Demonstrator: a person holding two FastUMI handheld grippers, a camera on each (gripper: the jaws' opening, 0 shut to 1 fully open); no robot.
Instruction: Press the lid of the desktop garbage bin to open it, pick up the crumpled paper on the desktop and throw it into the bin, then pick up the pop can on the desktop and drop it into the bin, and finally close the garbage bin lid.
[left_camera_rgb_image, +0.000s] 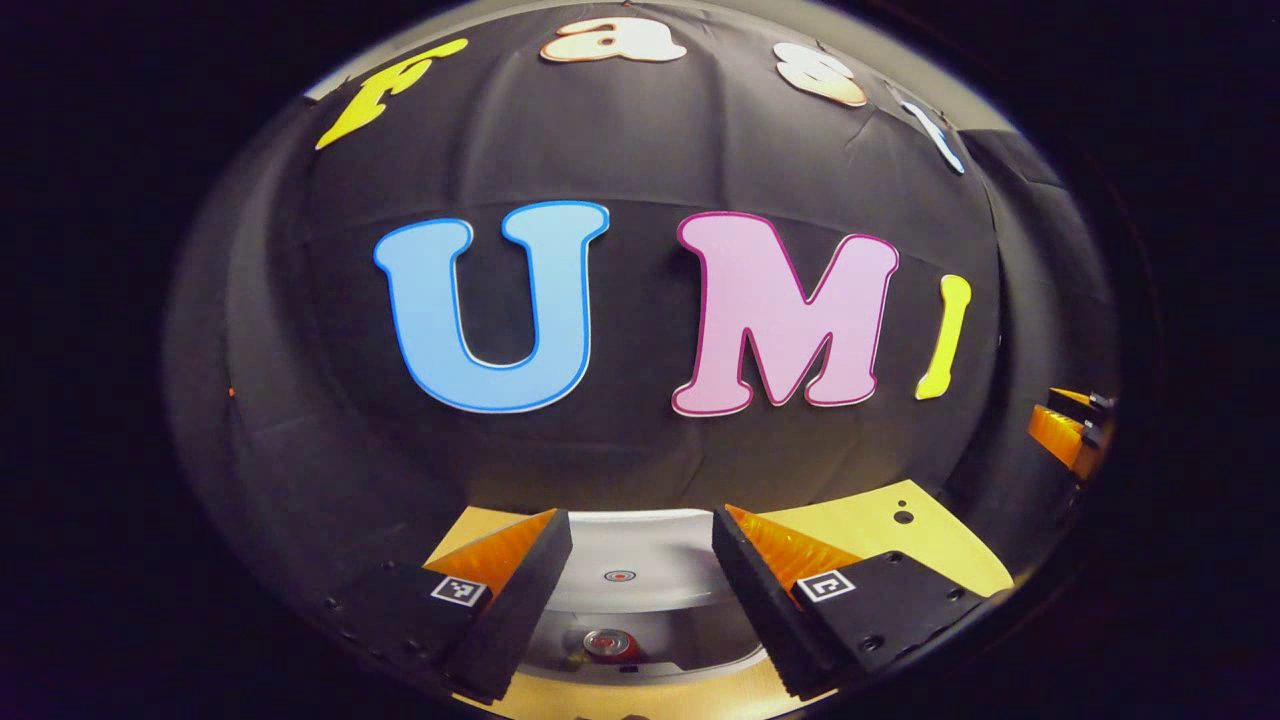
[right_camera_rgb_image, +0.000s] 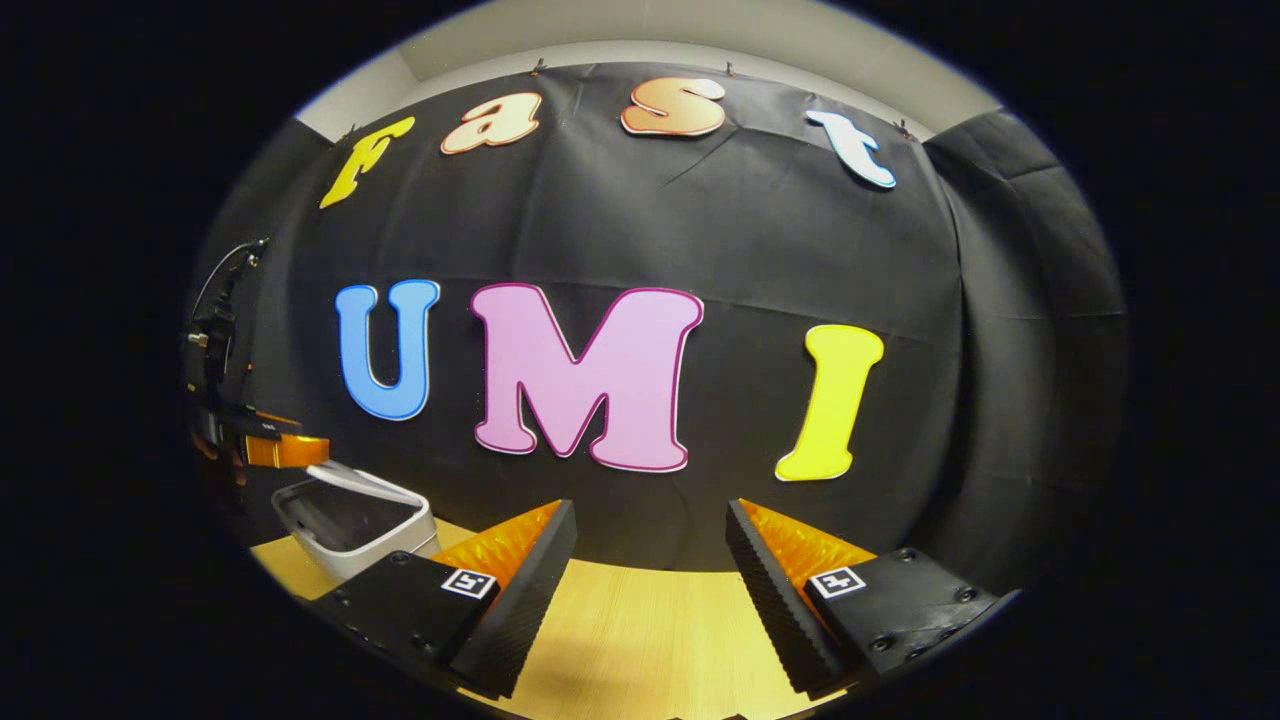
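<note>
Bin (left_camera_rgb_image: 650, 560) open on the wooden desk (left_camera_rgb_image: 900, 540), pop can (left_camera_rgb_image: 608, 643) lying inside it.

The left gripper (left_camera_rgb_image: 640, 600) hangs just above the bin with its ribbed, wedge-shaped fingers spread wide and empty; between them show the pale, smooth raised lid (left_camera_rgb_image: 640, 545), the rounded rim and the can's round metal top down in the well. The right gripper (right_camera_rgb_image: 650, 590) is also wide apart and empty, over bare, light-grained wood. In the right gripper view the bin (right_camera_rgb_image: 350, 520) is a rounded rectangular plastic tub at the far left, lid tilted up, with the left gripper (right_camera_rgb_image: 270, 445) just above it.
</note>
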